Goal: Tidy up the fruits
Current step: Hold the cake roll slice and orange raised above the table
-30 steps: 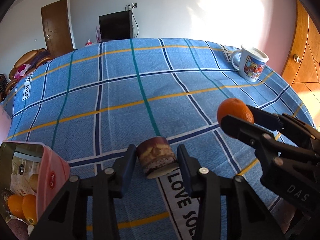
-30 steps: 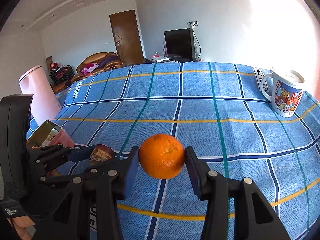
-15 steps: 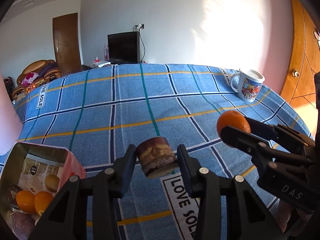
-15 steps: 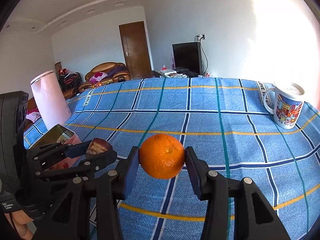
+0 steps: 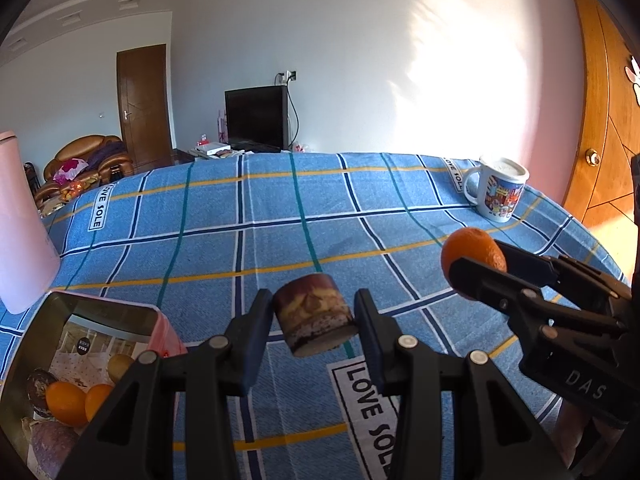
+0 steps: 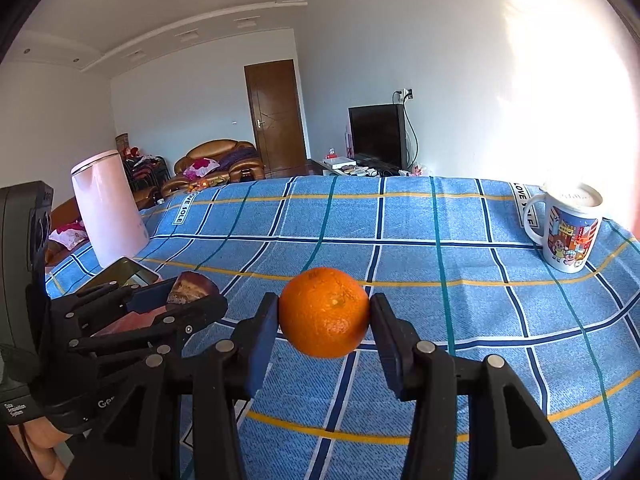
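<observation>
My left gripper [image 5: 314,318] is shut on a brown, cake-like round piece [image 5: 314,314] and holds it above the blue plaid tablecloth [image 5: 280,220]. My right gripper [image 6: 324,318] is shut on an orange [image 6: 324,312], also held above the cloth. In the left wrist view the orange [image 5: 472,250] and right gripper sit to the right. In the right wrist view the left gripper [image 6: 192,294] and its brown piece [image 6: 188,288] sit to the left. A pink open tin [image 5: 80,364] at lower left holds oranges [image 5: 66,402] and other fruit.
A printed mug [image 5: 500,190] stands at the far right of the table. A pink kettle [image 6: 108,208] stands at the left, behind the tin [image 6: 128,274]. A wooden door [image 5: 600,120] is on the right. A TV and a sofa stand beyond the table.
Both grippers have tilted up and risen, so more of the room and the tin's inside show. Both still hold their objects.
</observation>
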